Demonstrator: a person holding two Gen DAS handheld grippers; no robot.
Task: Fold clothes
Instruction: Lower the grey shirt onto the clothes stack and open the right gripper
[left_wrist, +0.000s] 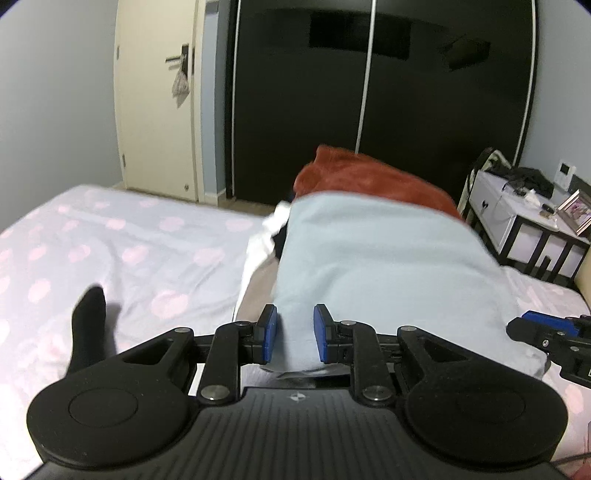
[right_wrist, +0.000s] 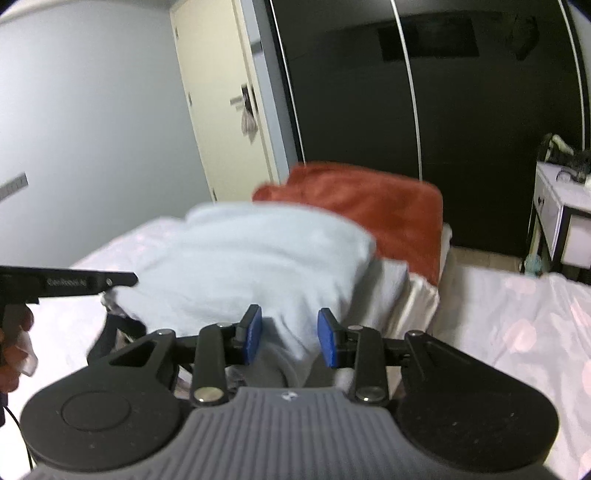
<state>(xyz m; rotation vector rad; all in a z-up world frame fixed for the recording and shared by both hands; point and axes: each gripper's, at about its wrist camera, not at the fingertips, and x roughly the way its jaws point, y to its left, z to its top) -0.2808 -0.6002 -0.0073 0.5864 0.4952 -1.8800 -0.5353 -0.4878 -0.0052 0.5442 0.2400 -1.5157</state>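
Pale blue garment (left_wrist: 373, 266) held at its near edge by both grippers, above the spotted bed (left_wrist: 110, 236).

The left gripper (left_wrist: 294, 334) and right gripper (right_wrist: 290, 338) each clenched a fold of the smooth, blurred cloth, which draped back toward a rust-red blanket (right_wrist: 373, 206). Only the left view showed a black sock (left_wrist: 86, 325) near the bed's left edge; only the right view showed a hand (right_wrist: 11, 347).

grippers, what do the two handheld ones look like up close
Both match: the left gripper and right gripper have blue pads on black linkage arms with silver pivot bolts, two round black discs, and a ribbed body bearing a small white logo. From the right wrist view, the left one's side carries white lettering, too blurred to read.
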